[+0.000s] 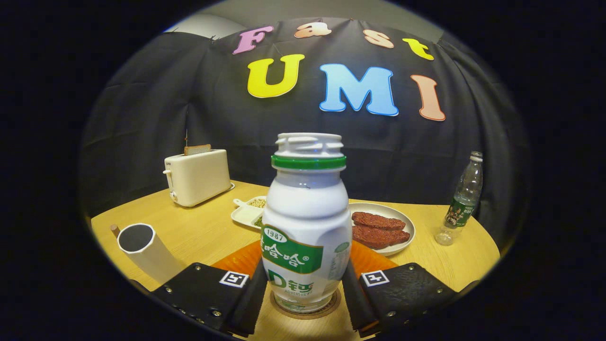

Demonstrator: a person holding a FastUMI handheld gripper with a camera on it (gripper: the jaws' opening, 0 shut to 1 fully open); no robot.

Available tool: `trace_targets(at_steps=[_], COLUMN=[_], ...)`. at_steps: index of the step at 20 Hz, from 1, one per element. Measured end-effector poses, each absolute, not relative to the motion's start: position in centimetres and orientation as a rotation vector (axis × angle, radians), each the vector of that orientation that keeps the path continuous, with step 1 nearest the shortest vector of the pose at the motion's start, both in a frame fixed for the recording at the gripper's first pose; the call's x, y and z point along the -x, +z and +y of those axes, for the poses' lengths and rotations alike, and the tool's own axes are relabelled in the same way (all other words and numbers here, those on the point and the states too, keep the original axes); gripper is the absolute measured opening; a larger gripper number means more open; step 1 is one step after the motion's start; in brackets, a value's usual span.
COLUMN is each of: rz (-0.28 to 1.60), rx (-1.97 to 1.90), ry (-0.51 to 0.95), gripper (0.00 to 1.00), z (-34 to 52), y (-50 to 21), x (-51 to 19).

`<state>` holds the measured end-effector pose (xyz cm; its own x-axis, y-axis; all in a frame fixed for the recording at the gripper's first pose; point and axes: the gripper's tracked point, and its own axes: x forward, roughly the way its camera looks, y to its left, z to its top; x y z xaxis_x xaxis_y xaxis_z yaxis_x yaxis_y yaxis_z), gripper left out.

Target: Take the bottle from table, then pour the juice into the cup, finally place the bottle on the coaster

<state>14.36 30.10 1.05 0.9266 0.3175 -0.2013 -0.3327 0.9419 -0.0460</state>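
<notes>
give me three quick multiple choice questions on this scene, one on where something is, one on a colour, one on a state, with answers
1. Where does the bottle stand?
A. on the round coaster between the fingers
B. on the plate of meat
C. beside the toaster

2. What colour is the ring under the bottle's cap?
A. red
B. green
C. blue

3. What state is the white cup in?
A. upside down
B. crushed flat
C. mouth up, appearing tilted towards the camera

Answers:
1. A, the bottle's base sits inside the coaster's rim, with the gripper fingers flanking it.
2. B, a green band circles the neck below the white cap.
3. C, its dark open mouth faces up and towards the camera, left of the fingers.
</notes>
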Motion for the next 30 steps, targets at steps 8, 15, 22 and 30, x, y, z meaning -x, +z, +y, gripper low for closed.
trace_targets(at_steps=[8,15,22,30], rz=[0.197,0.187,0.178,0.134], rx=[0.061,0.053,0.027,0.007], ry=[0.331,0.31,0.307,0.264], gripper=[0.72,0.72,0.75,0.93], z=[29.9,29.7,29.7,29.0], y=[0.3,0.1,0.1,3.0], x=[-14.7,-14.5,-14.6,-13.0])
